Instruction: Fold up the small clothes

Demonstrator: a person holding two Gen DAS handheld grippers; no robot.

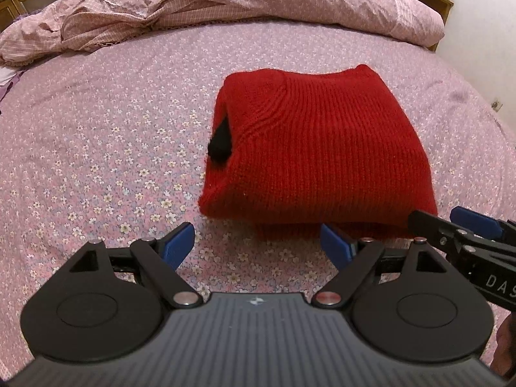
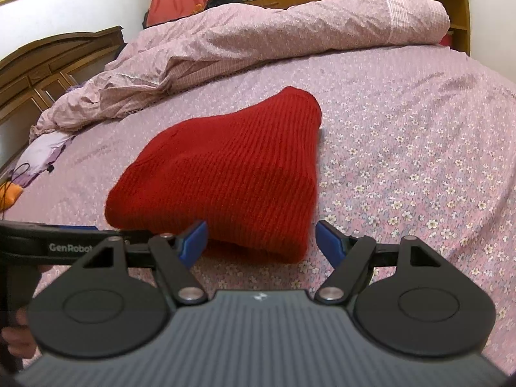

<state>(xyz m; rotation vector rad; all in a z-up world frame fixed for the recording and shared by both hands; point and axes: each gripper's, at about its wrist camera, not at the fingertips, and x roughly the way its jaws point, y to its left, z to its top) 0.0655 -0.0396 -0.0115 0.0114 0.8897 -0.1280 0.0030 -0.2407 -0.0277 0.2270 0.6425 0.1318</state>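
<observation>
Two tools face one folded red sweater (image 1: 319, 148) on a bed with a pink floral bedsheet (image 1: 106, 135). From the left wrist view, the left tool (image 1: 258, 246) hangs just short of the sweater's near edge, its blue fingers (image 1: 179, 243) spread wide with nothing between them. A black trim piece (image 1: 221, 145) pokes out of the sweater's left fold. The right tool (image 1: 451, 225) enters at the right edge, beside the sweater's near right corner. A rumpled pink duvet (image 1: 225, 3) lies along the far side.

From the right wrist view, the right tool (image 2: 261, 242) is likewise wide apart and grips nothing, its fingers straddling the sweater's (image 2: 225, 174) near right corner without pinching it. The left tool (image 2: 80, 235) reaches in from the left, low beside the sweater. A wooden headboard (image 2: 48, 61) stands at the left.
</observation>
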